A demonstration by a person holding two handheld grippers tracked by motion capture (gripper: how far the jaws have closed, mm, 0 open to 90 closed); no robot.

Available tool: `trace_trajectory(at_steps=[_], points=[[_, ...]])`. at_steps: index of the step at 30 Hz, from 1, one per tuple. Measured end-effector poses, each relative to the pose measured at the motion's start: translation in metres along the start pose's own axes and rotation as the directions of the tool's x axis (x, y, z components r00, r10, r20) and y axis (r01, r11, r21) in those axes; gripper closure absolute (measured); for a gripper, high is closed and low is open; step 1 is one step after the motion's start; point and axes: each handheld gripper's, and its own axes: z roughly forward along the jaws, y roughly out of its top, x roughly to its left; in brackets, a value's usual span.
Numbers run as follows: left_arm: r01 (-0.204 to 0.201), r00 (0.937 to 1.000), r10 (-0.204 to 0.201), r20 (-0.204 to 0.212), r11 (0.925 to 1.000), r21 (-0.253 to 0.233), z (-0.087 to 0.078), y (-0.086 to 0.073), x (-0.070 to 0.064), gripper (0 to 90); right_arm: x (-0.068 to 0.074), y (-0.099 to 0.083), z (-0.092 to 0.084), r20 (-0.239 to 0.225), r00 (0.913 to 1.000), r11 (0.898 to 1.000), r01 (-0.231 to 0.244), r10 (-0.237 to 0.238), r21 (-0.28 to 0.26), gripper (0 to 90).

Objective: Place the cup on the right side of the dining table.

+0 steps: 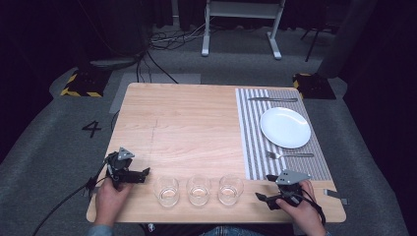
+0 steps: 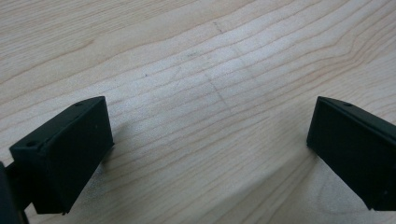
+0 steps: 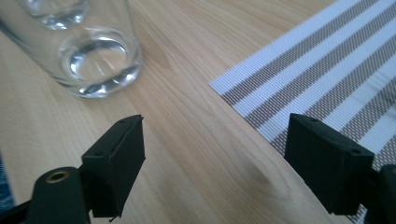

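Three clear drinking glasses stand in a row near the table's front edge: left glass point(image 1: 166, 191), middle glass point(image 1: 198, 190), right glass point(image 1: 230, 189). My left gripper point(image 1: 143, 175) rests on the wood just left of them, open, with bare tabletop between its jaws point(image 2: 210, 140). My right gripper point(image 1: 263, 189) sits at the front right, open and empty, pointing toward the right glass point(image 3: 88, 56), over the corner of the striped placemat point(image 3: 327, 70).
The striped placemat point(image 1: 253, 132) on the right carries a white plate point(image 1: 285, 127), a knife point(image 1: 273, 100) behind it and a fork point(image 1: 289, 155) in front. A small metal piece point(image 1: 336, 195) lies at the front right corner. Bare wood point(image 1: 187, 128) spans the middle.
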Motion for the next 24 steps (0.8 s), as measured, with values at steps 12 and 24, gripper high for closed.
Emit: trace_trajectory(at_steps=[12, 24], points=[[-0.001, 1.0000, 0.001, -0.001, 1.0000, 0.002, -0.001, 0.000, 0.000, 0.4, 0.026, 0.031, -0.010, -0.097, 0.9935, 0.998, 0.060, -0.060, 0.001, 18.4], [0.005, 1.0000, -0.005, -0.003, 1.0000, 0.000, 0.000, -0.001, -0.001, 0.4, 0.048, 0.056, 0.009, -0.151, 0.9815, 0.993, 0.112, -0.117, -0.041, 15.9]])
